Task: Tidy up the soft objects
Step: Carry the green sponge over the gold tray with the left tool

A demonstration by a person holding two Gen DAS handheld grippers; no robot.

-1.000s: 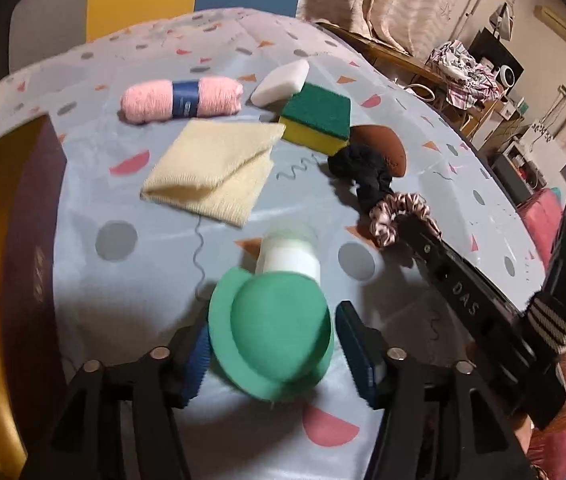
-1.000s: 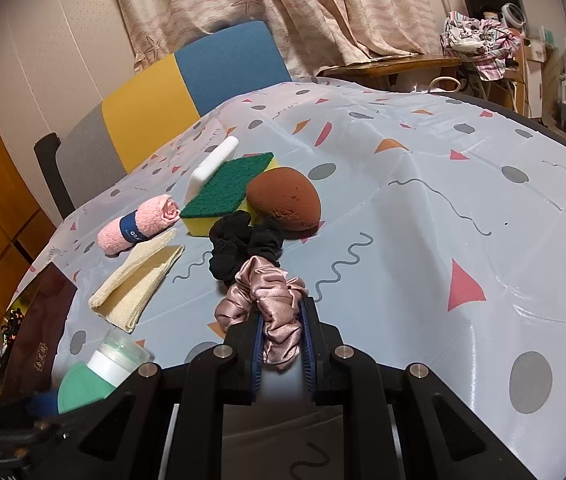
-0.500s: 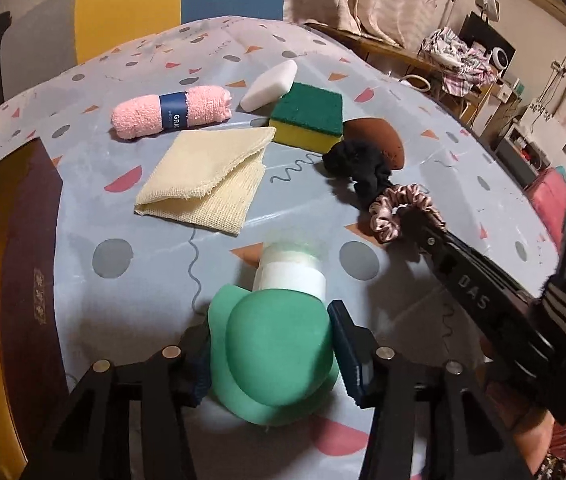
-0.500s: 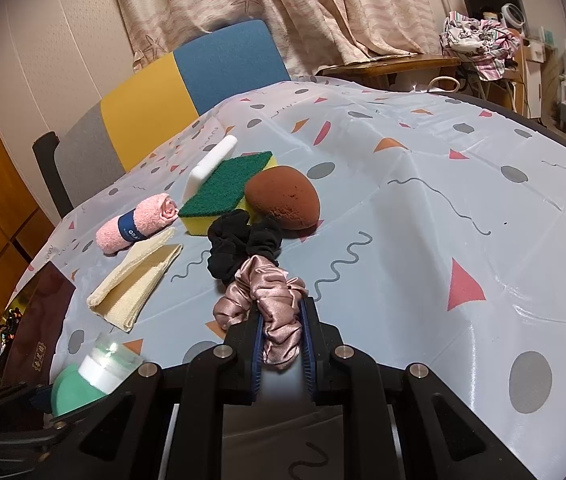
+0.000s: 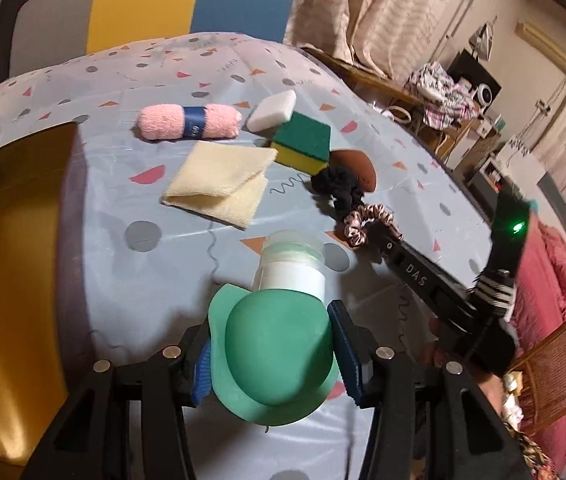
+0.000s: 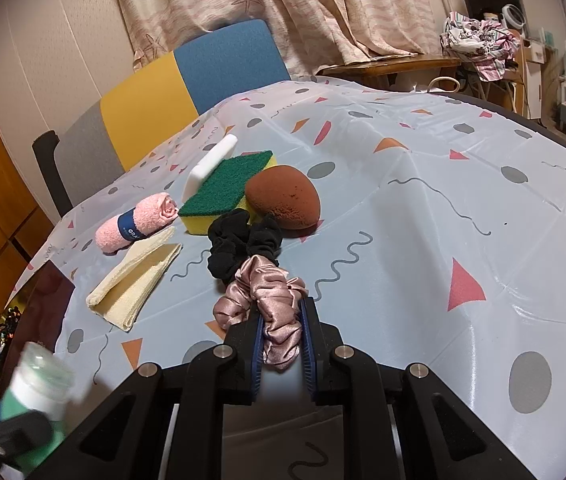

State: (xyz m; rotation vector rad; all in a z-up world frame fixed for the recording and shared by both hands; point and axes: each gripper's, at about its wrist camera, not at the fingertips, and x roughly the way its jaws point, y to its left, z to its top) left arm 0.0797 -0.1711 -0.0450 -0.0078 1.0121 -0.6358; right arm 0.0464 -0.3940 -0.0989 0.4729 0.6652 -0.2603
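My left gripper (image 5: pixel 271 360) is shut on a green silicone bottle (image 5: pixel 275 344) with a white band and clear cap, held above the table; it also shows blurred in the right wrist view (image 6: pixel 35 392). My right gripper (image 6: pixel 281 336) is shut on a pink satin scrunchie (image 6: pixel 267 296), which also shows in the left wrist view (image 5: pixel 367 222), on the tablecloth. Just beyond lie a black scrunchie (image 6: pixel 239 240), a brown sponge (image 6: pixel 287 200), a green-yellow scouring sponge (image 6: pixel 227 188), a white sponge (image 6: pixel 211 164), a pink rolled towel (image 6: pixel 135 224) and a folded cream cloth (image 6: pixel 135 280).
The table wears a light blue patterned tablecloth (image 6: pixel 463 208). A dark box with a gold inside (image 5: pixel 15 240) sits at the table's left edge. A yellow, blue and grey chair (image 6: pixel 171 92) stands behind the table. Curtains and a cluttered side table are farther back.
My left gripper has closed on the green bottle and lifted it, tilting it up off the table. My right gripper stays shut on the pink scrunchie, unmoved.
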